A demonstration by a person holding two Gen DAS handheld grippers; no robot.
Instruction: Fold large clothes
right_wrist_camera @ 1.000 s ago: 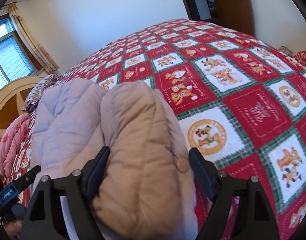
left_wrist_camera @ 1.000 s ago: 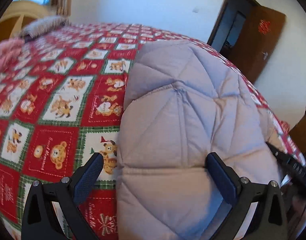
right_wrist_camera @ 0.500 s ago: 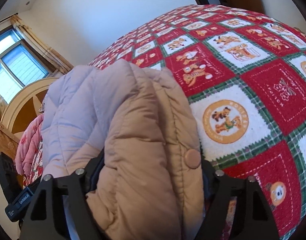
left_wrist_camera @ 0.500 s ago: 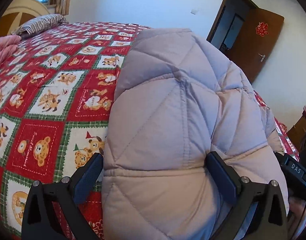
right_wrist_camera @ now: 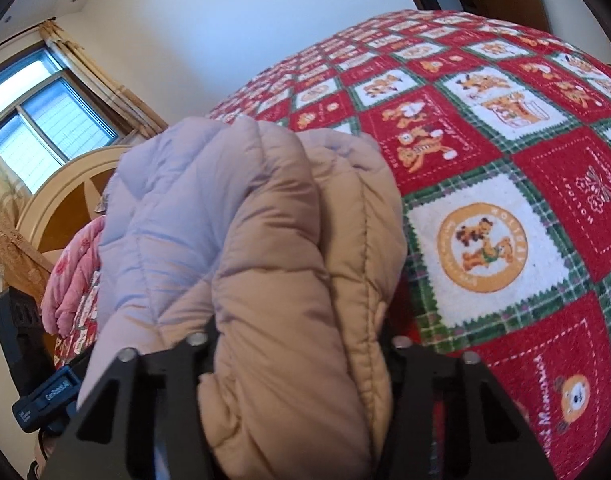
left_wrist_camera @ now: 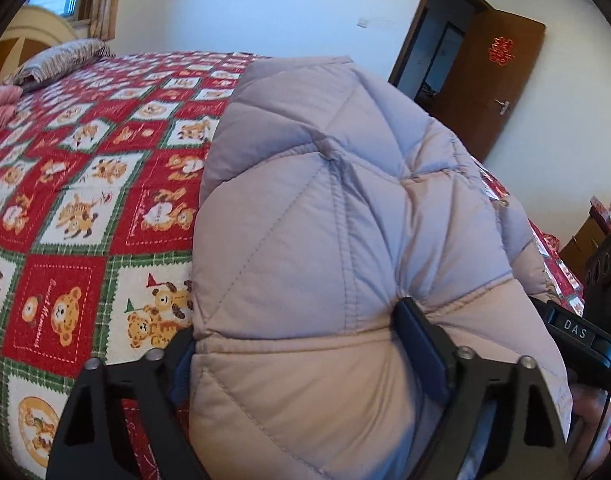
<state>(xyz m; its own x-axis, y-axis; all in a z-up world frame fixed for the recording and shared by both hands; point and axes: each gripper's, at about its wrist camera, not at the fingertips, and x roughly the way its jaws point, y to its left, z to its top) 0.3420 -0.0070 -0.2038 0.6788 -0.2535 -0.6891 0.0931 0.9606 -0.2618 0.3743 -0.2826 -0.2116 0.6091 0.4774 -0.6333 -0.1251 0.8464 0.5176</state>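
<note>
Lying bunched up on the bedspread (left_wrist_camera: 81, 216), right at its near edge: the quilted jacket (left_wrist_camera: 329, 220), lilac on the outside, tan on the lining side. Squeezing in on the jacket's near hem now, left gripper (left_wrist_camera: 301, 344), jaws just closing, both pads pressing into the padding and denting it. Clamping down harder on the tan folded edge, right gripper (right_wrist_camera: 301, 344), jaws just closing too, fabric bulging out between and over the fingers (right_wrist_camera: 389, 332). Spreading away beyond the jacket, the red-and-green teddy-bear squares of the bedspread. Resting at the far end past the jacket, a striped pillow (left_wrist_camera: 61, 60). Standing open in the wall to the jacket's right, a brown door (left_wrist_camera: 501, 80). Showing to the jacket's left in the right wrist view, a window (right_wrist_camera: 45, 128) with curtains.
</note>
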